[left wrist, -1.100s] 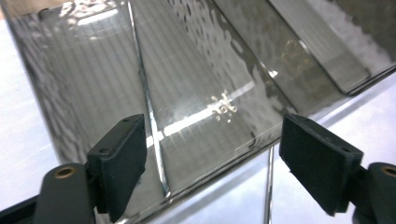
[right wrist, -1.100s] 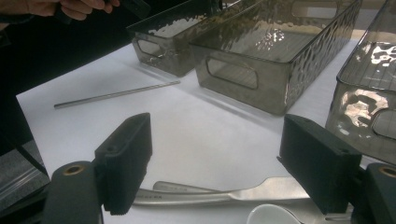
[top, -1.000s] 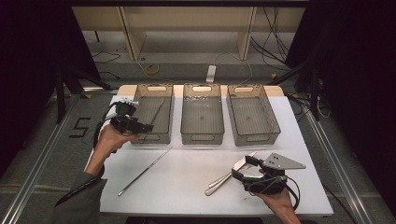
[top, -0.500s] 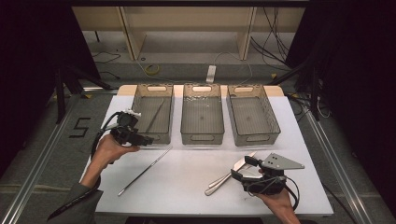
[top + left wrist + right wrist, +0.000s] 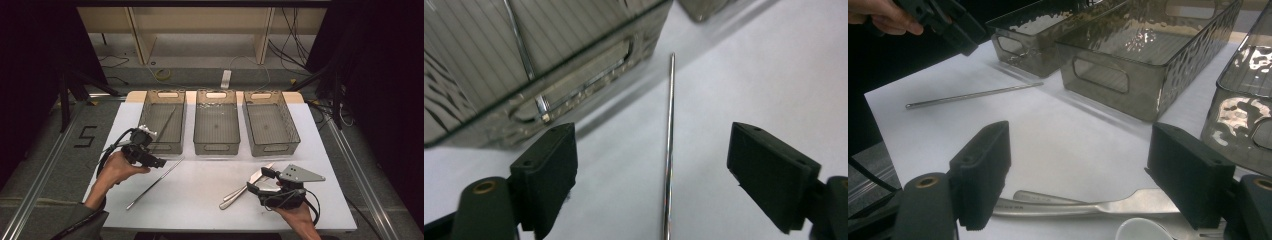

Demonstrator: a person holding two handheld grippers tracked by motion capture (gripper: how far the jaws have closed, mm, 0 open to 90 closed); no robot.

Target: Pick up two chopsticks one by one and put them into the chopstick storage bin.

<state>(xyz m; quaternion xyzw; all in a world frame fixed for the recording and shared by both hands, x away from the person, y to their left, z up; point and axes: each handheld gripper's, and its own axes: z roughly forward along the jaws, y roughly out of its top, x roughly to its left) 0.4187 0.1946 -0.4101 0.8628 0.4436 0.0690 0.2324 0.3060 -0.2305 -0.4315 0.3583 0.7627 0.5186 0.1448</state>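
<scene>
A thin metal rod [image 5: 155, 182] lies slanted on the white table [image 5: 200, 220], in front of the left bin [image 5: 162, 147]. My left gripper [image 5: 159, 163] hovers open just above the rod's far end; in the left gripper view the rod [image 5: 668, 150] runs between the spread jaws of that gripper [image 5: 656, 165]. A second rod [image 5: 166, 121] rests inside the left bin [image 5: 484, 110]. My right gripper [image 5: 257, 181] is open at the front right, over a pile of metal cutlery [image 5: 245, 190]. In the right gripper view, cutlery handles [image 5: 1088, 206] lie below the open gripper [image 5: 1083, 160].
Three clear grey bins stand in a row at the back: left, middle [image 5: 216, 147] and right [image 5: 272, 147]. The middle and right ones look empty. A white spoon bowl [image 5: 1143, 231] lies beside the cutlery. The left gripper [image 5: 948, 20] shows far off in the right gripper view.
My left gripper has drawn back from the left bin toward the person and come down over the rod on the table. The right gripper has barely shifted.
</scene>
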